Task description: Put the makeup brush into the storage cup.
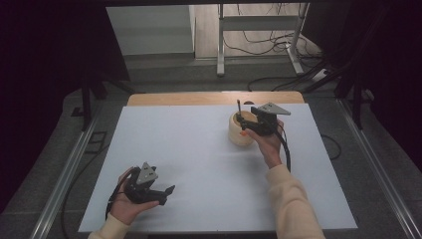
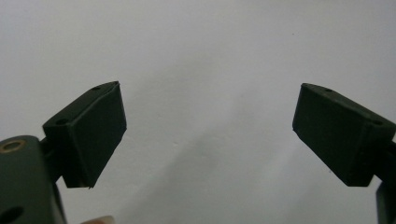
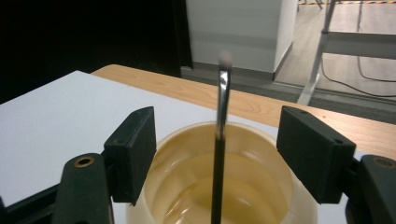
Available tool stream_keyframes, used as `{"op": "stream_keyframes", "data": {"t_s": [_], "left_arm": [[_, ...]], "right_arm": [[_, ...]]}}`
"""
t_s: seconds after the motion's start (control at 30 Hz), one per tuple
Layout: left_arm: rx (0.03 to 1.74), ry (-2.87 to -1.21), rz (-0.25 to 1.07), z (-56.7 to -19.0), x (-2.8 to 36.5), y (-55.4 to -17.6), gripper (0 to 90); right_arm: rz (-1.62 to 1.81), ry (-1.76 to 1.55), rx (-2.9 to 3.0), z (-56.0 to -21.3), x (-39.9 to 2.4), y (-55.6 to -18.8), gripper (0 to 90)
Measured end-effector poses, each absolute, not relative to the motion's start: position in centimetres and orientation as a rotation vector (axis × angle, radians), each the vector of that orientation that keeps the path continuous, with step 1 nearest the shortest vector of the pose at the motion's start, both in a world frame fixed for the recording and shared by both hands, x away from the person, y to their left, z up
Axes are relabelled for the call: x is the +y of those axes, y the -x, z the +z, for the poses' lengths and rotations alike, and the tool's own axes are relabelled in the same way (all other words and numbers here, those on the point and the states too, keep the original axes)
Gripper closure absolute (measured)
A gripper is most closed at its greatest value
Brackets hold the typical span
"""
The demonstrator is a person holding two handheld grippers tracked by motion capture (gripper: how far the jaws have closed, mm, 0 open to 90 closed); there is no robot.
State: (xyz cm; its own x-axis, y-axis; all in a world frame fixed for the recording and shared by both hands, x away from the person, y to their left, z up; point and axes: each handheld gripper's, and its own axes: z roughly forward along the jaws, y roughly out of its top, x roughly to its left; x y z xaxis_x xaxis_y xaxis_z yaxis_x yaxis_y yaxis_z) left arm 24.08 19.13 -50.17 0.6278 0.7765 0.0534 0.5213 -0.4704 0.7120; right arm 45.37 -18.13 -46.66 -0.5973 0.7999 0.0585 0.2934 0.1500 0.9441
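One brush [image 3: 219,140] — upright in cup [image 3: 261,140] | between right tool [image 3: 219,154] jaws — untouched.

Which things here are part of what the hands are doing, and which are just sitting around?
Part of the job:
- cream cup
- thin dark stick standing in the cup
- right hand-held gripper, jaws open on either side of the stick, above the cup

Just lying about:
- left hand-held gripper, open with nothing between its jaws
- white board
- metal frame on the floor behind
- floor cables
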Motion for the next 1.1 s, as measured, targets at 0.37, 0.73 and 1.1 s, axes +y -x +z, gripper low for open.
{"op": "stream_keyframes", "data": {"t_s": [0.37, 0.73, 1.1], "left_arm": [[1.013, -2.177, 0.493, -50.1, 19.2, -24.0, 10.5], [1.02, -2.165, 0.489, -50.1, 19.2, -24.1, 10.5], [1.033, -2.161, 0.495, -50.2, 19.4, -24.3, 10.7]], "right_arm": [[1.459, -1.023, 2.019, -46.2, -18.0, -44.9, 22.9], [1.435, -0.951, 2.096, -45.8, -17.5, -43.8, 13.6], [1.407, -0.986, 2.104, -46.0, -18.1, -43.9, 9.7]]}}
